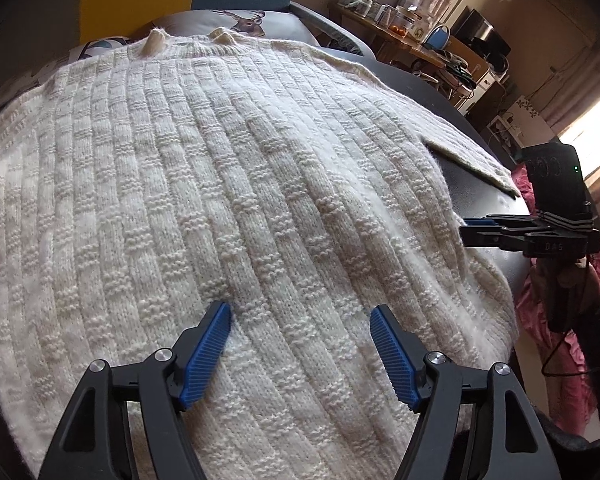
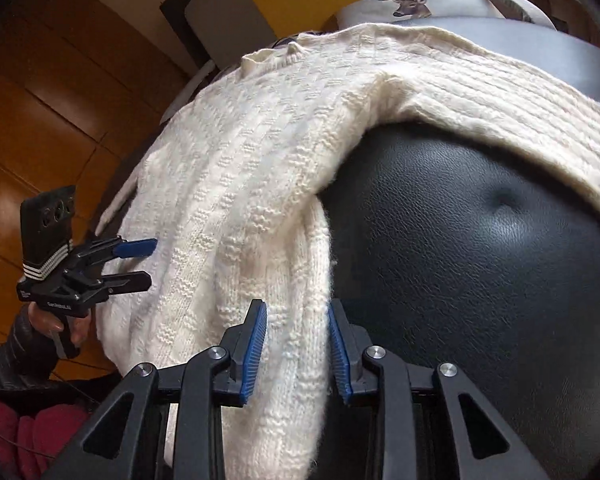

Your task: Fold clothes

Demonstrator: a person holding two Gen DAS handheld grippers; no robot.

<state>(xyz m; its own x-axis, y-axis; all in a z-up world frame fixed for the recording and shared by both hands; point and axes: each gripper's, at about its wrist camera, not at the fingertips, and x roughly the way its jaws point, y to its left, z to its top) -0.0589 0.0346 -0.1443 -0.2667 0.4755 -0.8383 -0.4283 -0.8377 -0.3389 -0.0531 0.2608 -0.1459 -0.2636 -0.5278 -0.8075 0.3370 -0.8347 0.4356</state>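
The sweater (image 1: 236,184) lies spread flat, front or back up, across a black leather seat (image 2: 480,248), collar toward the deer cushion (image 1: 248,22) and one sleeve (image 2: 500,96) stretched out to the right over the bare leather. The left gripper (image 1: 300,322) hovers over the lower body of the knit with its jaws spread wide, nothing between them. The right gripper (image 2: 298,338) sits at the right side edge near the hem, its jaws half spread with the edge of the knit lying between the blue pads (image 2: 256,344); whether they press the wool cannot be told, and they look loose, not clamped. The main risk is a thin bite: the knit is thick and fluffy, so pads that close on only the top layer or the fuzz could let the edge slip out once lifted. The leather is smooth, so a pull from one side could drag the whole sweater instead of folding it, and the hem already hangs near the seat's front edge, where it could slide off. The outstretched sleeve could trail or bunch under a fold and leave it lopsided. Coarse ribbed pads may also snag loops of the loose stitch if dragged across it.
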